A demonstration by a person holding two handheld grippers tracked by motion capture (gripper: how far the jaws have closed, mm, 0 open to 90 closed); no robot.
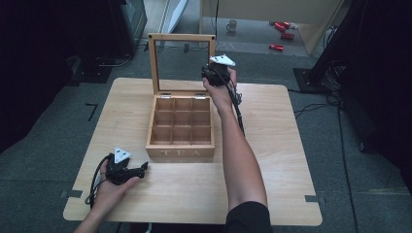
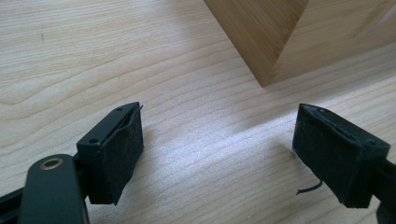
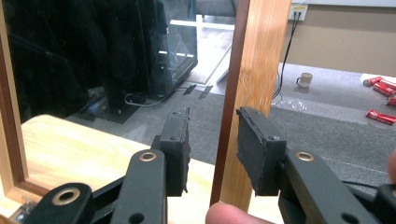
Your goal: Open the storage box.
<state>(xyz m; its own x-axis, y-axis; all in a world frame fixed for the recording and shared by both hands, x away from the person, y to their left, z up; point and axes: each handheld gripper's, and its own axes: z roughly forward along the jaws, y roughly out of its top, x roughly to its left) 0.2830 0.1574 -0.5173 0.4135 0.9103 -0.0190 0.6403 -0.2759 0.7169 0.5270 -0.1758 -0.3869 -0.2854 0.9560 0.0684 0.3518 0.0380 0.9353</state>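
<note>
While my left gripper (image 1: 144,167) rests spread on the table (image 1: 272,145), my right gripper (image 3: 212,140) pinches the tea box's (image 1: 180,153) raised lid frame (image 3: 254,70).

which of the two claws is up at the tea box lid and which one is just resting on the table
The right claw is raised at the right edge of the open lid; the left claw rests low on the table, jaws open.

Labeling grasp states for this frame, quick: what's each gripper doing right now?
Left gripper: open, holding nothing, low over the light wooden table.
Right gripper: shut on the side rail of the wooden tea box's raised glass-paned lid.
</note>
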